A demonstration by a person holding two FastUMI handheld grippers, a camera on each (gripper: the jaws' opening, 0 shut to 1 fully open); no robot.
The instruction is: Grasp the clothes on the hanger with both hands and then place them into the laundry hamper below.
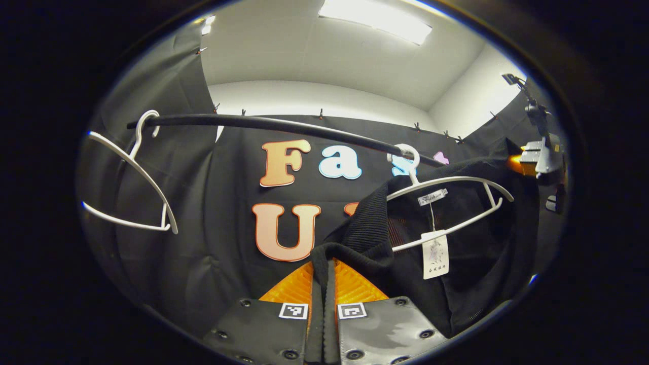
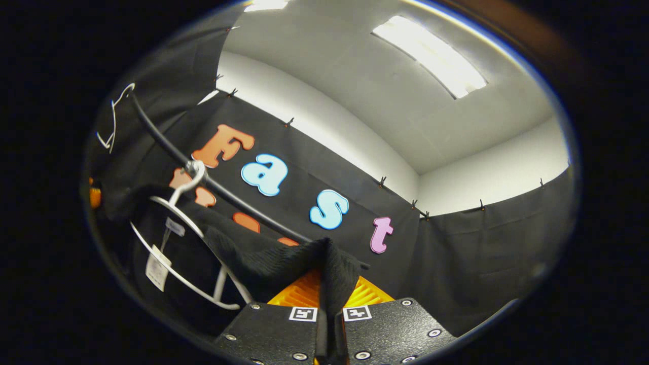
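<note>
In the left gripper view, a black knitted garment is seen draped on a white hanger whose hook rides on a dark rail, toward the rail's right end. A ribbed edge of the garment is pulled down from the hanger and is pinched between the two fingers of the left gripper — the fingers are closed together with the fabric clamped in the narrow gap. A white paper tag hangs on a thin string below the neck label, just under the hanger's lower bar. A second white hanger, bare, is hooked near the left end of the same rail. Beyond the garment's far shoulder, to the right of the rail's end, the right gripper is seen with cloth bunched at it.

In the right gripper view, the garment is stretched from the hanger toward the camera, and a fold of it is gripped between the closed fingers of the right gripper. The rail runs diagonally behind the hanger — the tag dangles below it.
</note>
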